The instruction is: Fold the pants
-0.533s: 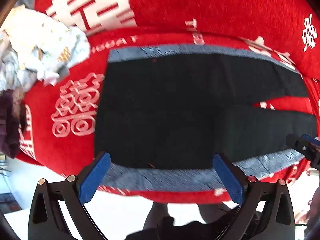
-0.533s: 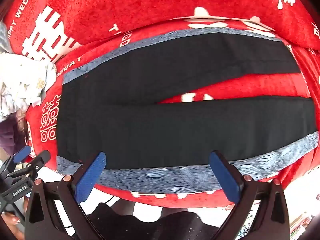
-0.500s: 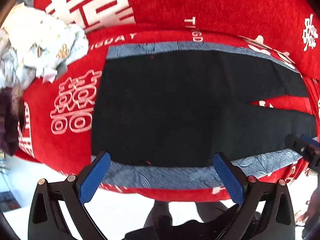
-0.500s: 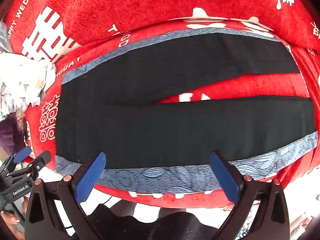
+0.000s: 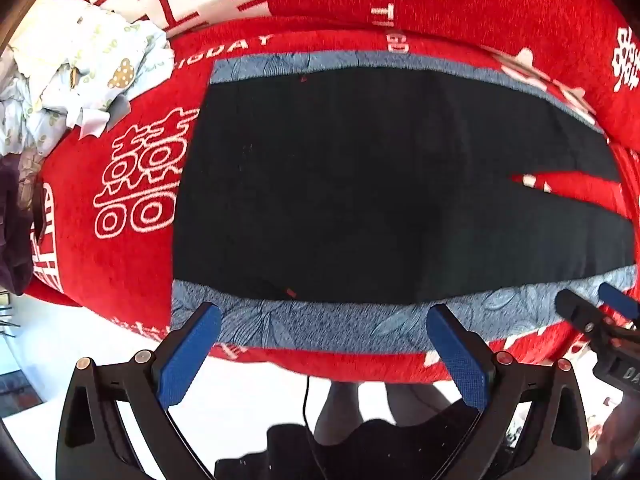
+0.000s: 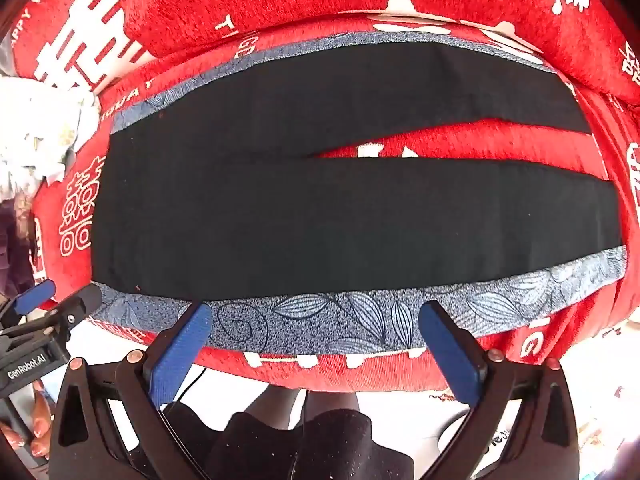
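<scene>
While both grippers, left (image 5: 322,346) and right (image 6: 316,342), have edged closer, unclenched and empty, pants (image 6: 340,200) lie flat: waist left, legs right.

We see the pants (image 5: 360,184) (image 6: 320,200) lying flat across the blanket (image 5: 460,8) (image 6: 280,0), waist to our left, legs running right and parting in a narrow gap. Their near side edge lies along the blanket's front edge. Left of the waist, a heap of cloth (image 5: 76,76) (image 6: 36,124) sits on the blanket. Our left gripper (image 5: 324,344) (image 6: 56,300) hangs before the near edge by the waist; our right gripper (image 6: 316,340) (image 5: 596,308) hangs before it further right, along the near leg.
</scene>
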{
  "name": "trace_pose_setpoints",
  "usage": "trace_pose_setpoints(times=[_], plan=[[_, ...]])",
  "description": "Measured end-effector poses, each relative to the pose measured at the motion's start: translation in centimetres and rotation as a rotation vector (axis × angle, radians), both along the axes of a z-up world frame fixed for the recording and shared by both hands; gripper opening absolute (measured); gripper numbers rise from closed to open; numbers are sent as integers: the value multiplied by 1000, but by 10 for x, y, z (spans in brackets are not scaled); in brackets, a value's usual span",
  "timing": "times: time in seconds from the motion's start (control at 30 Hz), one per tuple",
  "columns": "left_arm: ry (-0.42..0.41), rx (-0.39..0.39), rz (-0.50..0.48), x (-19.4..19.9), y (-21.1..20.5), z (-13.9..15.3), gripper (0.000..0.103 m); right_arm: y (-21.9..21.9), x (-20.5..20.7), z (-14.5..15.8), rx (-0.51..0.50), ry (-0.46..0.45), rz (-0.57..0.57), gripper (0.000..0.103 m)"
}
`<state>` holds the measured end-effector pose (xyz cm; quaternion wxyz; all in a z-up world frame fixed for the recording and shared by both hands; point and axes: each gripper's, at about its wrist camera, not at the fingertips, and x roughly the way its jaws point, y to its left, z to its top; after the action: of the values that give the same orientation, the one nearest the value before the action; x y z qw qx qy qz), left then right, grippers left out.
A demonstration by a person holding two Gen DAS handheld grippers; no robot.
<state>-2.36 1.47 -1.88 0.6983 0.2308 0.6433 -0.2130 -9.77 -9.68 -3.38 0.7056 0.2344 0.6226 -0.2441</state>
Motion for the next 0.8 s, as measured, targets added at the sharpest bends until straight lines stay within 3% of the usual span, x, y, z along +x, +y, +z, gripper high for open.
trace_pose_setpoints(times=[0.8], plan=[[-4, 41, 27, 8, 11, -10, 103, 16, 12, 1, -33, 14, -10, 103]])
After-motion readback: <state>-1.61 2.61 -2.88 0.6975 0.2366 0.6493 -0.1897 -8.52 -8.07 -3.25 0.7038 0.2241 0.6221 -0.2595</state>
